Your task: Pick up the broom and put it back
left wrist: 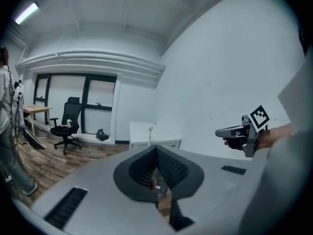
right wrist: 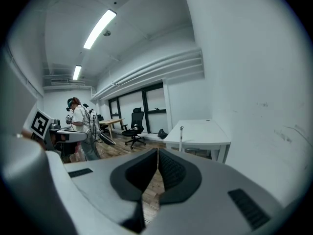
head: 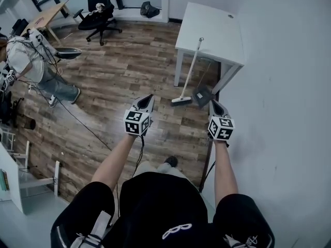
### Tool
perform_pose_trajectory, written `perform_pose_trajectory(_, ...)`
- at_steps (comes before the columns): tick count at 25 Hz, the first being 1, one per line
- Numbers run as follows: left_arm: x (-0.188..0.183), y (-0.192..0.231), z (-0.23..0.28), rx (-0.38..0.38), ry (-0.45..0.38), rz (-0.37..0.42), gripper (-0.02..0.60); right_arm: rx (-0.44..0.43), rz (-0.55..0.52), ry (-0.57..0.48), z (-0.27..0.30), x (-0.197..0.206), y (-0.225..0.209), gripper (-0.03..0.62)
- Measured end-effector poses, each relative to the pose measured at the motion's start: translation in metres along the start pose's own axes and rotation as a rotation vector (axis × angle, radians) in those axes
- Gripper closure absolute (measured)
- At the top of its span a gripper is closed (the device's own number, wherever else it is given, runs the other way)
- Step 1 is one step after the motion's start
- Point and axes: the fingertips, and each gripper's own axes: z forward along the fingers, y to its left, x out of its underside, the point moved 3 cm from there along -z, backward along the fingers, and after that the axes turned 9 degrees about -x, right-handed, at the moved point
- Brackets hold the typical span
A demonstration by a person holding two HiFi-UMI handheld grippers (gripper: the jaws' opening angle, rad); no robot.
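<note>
The broom (head: 190,71) has a thin pale handle with a small cap at its top and a flat, pale brush head. It leans tilted against the edge of the white counter (head: 207,25), with its head on the wooden floor (head: 129,61) just beside a dark dustpan (head: 202,95). The left hand-held gripper (head: 148,97) and the right hand-held gripper (head: 213,103) hang apart from it, each with its jaws pressed together on nothing.

No legible text or numbers anywhere.
</note>
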Motion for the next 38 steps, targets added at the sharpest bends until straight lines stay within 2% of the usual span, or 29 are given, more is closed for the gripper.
perform_pose_trajectory(8, -0.015, -0.018, 0.030, -0.002, -0.010, 0.012, 0.574, -0.003, 0.005, -0.018, 0.005, -0.013, -0.034, 0.569)
perform_pose_trajectory(20, -0.026, -0.022, 0.088, 0.026, -0.003, 0.019, 0.574, 0.014, 0.004, -0.006, 0.030, -0.024, -0.072, 0.569)
perform_pose_trajectory(26, -0.030, -0.022, 0.140, 0.030, 0.003, -0.006, 0.574, 0.019, 0.008, 0.014, 0.058, -0.029, -0.107, 0.569)
perform_pose_trajectory(38, -0.051, -0.006, 0.236, 0.087, 0.031, -0.003, 0.574, 0.028, 0.018, 0.044, 0.138, -0.062, -0.152, 0.569)
